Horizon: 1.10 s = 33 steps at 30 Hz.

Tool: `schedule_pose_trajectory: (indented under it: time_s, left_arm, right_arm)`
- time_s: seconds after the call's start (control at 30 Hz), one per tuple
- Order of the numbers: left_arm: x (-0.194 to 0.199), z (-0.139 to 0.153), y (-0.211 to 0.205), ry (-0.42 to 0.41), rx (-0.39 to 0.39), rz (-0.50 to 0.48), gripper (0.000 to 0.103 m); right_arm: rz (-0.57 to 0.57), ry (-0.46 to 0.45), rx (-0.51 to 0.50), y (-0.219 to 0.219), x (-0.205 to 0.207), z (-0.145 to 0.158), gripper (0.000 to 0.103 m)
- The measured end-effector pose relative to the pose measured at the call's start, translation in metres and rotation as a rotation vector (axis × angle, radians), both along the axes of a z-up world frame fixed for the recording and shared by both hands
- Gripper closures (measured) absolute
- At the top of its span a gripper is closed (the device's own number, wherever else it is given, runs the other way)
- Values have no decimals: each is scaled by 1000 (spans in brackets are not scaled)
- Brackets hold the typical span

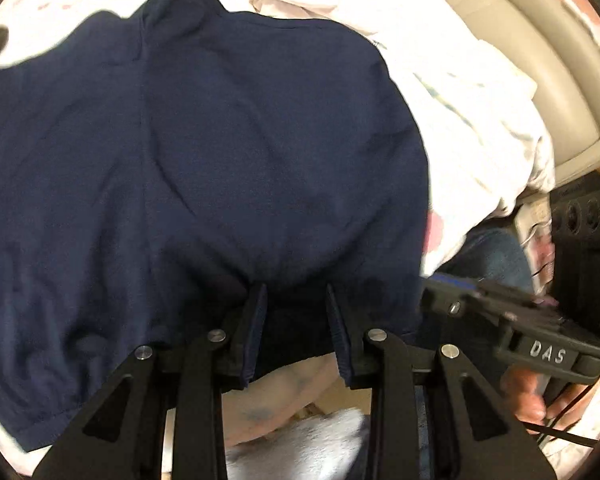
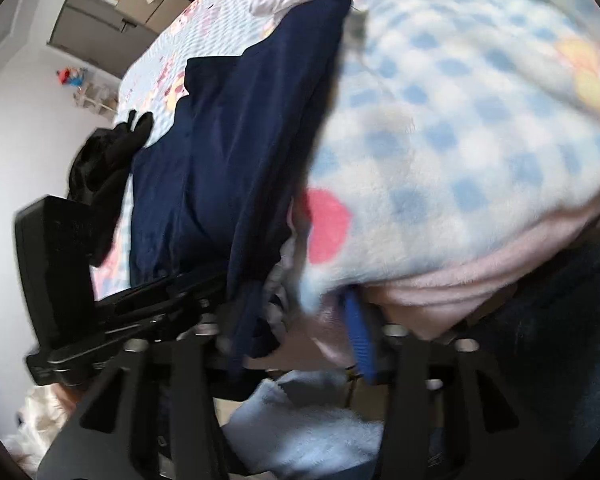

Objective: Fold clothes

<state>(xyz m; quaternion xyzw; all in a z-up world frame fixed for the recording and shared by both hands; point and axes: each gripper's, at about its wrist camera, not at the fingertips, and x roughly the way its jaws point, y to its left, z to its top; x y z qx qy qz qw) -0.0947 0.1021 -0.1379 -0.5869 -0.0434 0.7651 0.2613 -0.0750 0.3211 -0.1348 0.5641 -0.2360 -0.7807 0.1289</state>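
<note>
Across the bed (image 1: pixel 452 92), the navy garment (image 1: pixel 228 140) lies spread over a checked blue-and-white blanket (image 2: pixel 460 128), its near hem hanging off the edge towards the person. The left tongs (image 1: pixel 296 320) appear clamped on that hem, with dark cloth bunched between the two fingers. The right tongs (image 2: pixel 300 320) sit at the garment's right-hand edge; dark fabric drapes by the left finger (image 2: pixel 244 312), but blur and the blanket's fringe hide whether the pads press on it, so I cannot tell their state. The garment looks light, thin and limp, a soft knit that will sag and crease wherever it is unsupported. It should slide easily over the fleecy blanket, though the pile may drag it. Holding two hem corners, well apart, should keep the edge taut for a clean fold.
</note>
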Motion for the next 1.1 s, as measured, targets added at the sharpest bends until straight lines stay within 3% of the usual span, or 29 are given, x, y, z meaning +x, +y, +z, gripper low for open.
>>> schedule_pose_trajectory:
  time_s: [0.13,0.33,0.47,0.63,0.73,0.87,0.97,1.1]
  left_arm:
    - [2,15,2,52,17,-1,65]
    - [2,2,1,1,24,21,65]
    - [5,13,-3,29,69,29,65]
    - [6,30,1,82,144,-16,65]
    - [-10,28,8,91,124,-72,65]
    - [-15,20,15,37,116,-104,65]
    - [-15,14,17,9,116,-92,59]
    - [-17,8,13,-11,121,-76,58]
  right_arm:
    - [-21,12,-8,10,5,6,89]
    - [-5,71,-32,17,16,24,91]
    - [0,66,-70,16,15,19,91]
    - [-79,72,-21,35,20,25,91]
    - [-105,57,30,47,22,25,89]
    - [-74,15,-5,45,23,13,84]
    - [-33,7,-72,34,25,8,83]
    - [-13,-26,-35,23,25,2,82]
